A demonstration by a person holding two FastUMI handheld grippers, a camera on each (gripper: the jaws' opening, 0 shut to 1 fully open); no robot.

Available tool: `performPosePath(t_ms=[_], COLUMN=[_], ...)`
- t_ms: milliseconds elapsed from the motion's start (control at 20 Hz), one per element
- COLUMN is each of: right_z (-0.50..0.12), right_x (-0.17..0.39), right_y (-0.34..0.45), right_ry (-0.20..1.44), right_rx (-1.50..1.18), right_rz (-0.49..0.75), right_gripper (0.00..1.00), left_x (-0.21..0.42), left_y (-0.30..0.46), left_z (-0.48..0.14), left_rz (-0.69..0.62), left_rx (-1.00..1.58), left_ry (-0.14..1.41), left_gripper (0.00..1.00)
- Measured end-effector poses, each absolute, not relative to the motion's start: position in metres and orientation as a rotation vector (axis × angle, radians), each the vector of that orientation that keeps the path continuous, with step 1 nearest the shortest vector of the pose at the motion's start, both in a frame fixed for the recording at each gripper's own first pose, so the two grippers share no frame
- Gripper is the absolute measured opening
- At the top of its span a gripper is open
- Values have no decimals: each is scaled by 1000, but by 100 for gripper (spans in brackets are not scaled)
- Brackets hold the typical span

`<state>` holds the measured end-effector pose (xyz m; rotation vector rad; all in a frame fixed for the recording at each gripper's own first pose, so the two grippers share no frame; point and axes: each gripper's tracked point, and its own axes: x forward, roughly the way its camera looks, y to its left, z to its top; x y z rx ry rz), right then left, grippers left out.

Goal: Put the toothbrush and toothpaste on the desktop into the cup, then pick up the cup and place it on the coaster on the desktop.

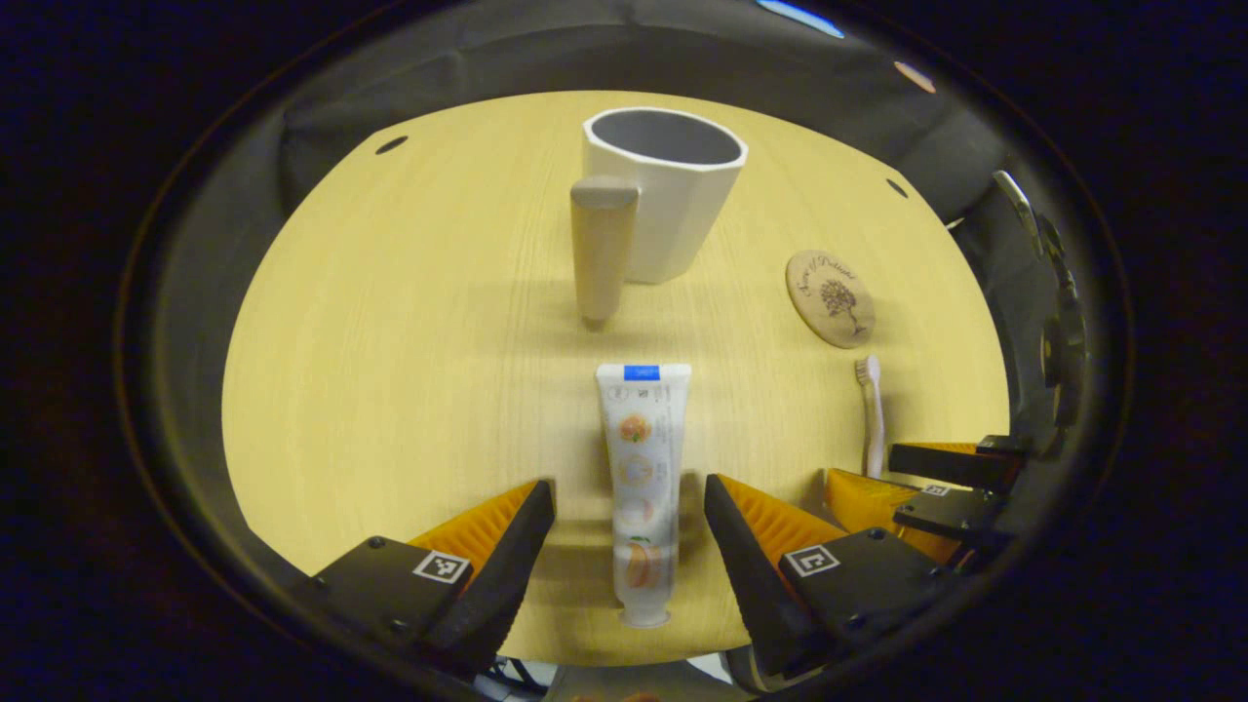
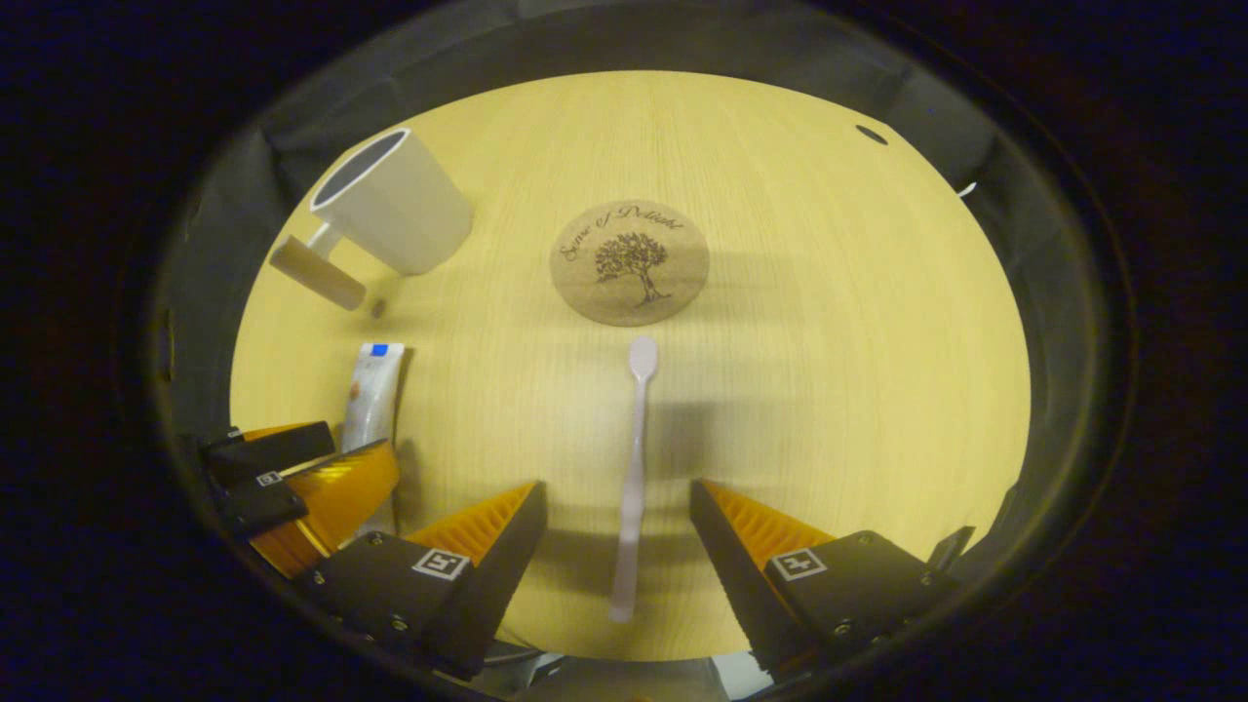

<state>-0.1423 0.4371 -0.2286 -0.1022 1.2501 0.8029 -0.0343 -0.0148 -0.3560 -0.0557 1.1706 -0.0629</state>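
A white toothpaste tube (image 1: 639, 487) lies flat on the wooden desktop (image 1: 390, 390), its cap toward me, between the spread fingers of my left gripper (image 1: 629, 492), which is open around it without touching. A pale toothbrush (image 2: 634, 468) lies between the fingers of my right gripper (image 2: 616, 497), also open, head pointing away. The white cup (image 1: 668, 190) with a wooden handle (image 1: 602, 244) stands upright farther back. The round cork coaster (image 2: 629, 261) lies just beyond the toothbrush head. In the left gripper view the toothbrush (image 1: 871, 414) and right gripper (image 1: 907, 483) sit at the right.
The desktop has small dark holes near its far corners (image 1: 391, 144). Black cloth walls surround the table on all sides. The left gripper (image 2: 292, 478) shows at the left of the right gripper view, beside the toothpaste (image 2: 373, 395) and below the cup (image 2: 395, 200).
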Motion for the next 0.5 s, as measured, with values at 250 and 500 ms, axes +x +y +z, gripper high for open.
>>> performPosePath(t_ms=[250, 500], right_z=[-233, -231], right_x=[-140, -140], right_y=[441, 441], right_ry=[1302, 1381], right_rx=[-140, -121], right_rz=[768, 720], right_gripper=[95, 94], left_x=[-36, -34], left_y=[-4, -7], left_z=[-367, -367], left_rz=[-14, -11], left_rx=[9, 19], left_ry=[1224, 1238], left_gripper=[91, 95])
